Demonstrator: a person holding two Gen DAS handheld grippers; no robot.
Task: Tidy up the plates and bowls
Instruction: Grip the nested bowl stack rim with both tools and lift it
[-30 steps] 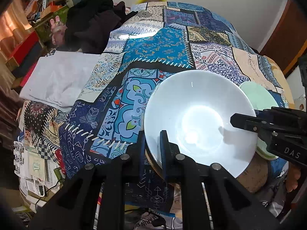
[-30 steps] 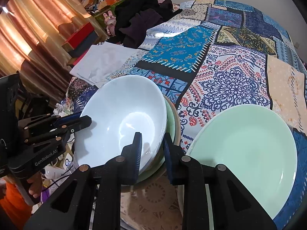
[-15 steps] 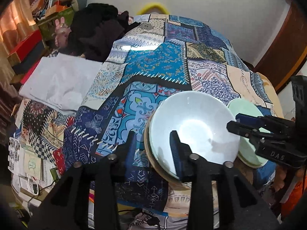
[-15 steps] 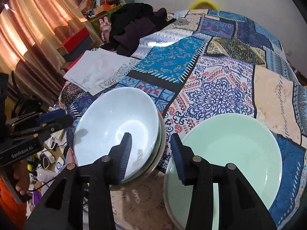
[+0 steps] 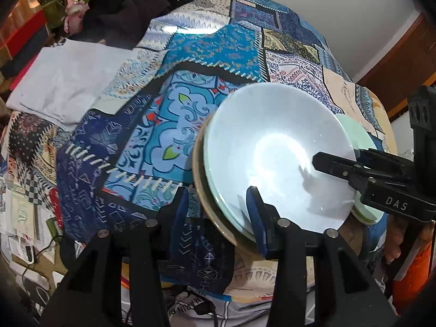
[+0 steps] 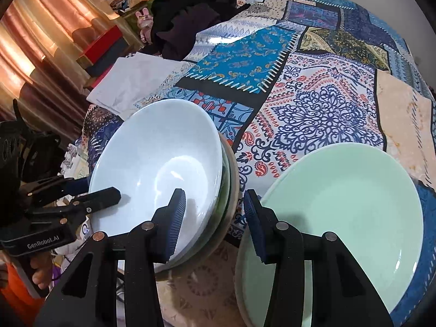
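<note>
A pale blue bowl (image 5: 278, 158) sits on top of a nested stack with a green bowl and a tan bowl under it, on a patchwork cloth. It also shows in the right wrist view (image 6: 160, 163). A light green plate (image 6: 340, 218) lies to its right; its edge shows in the left wrist view (image 5: 357, 136). My left gripper (image 5: 218, 207) is open, its jaws either side of the stack's near rim. My right gripper (image 6: 215, 212) is open, its jaws astride the stack's right rim. Each gripper shows in the other's view: the right one (image 5: 338, 163) and the left one (image 6: 100, 190) reach over the bowl.
A folded white cloth (image 5: 62, 81) lies left on the patchwork cloth (image 6: 313, 103). Dark clothing (image 6: 188, 16) is heaped at the far end. Curtains and red boxes (image 6: 103, 46) stand at the left. Papers and cables (image 5: 30, 218) lie below the near edge.
Both grippers have opened, letting go of the bowl stack's rim. Both pulled back, then came closer again, jaws wide apart.
</note>
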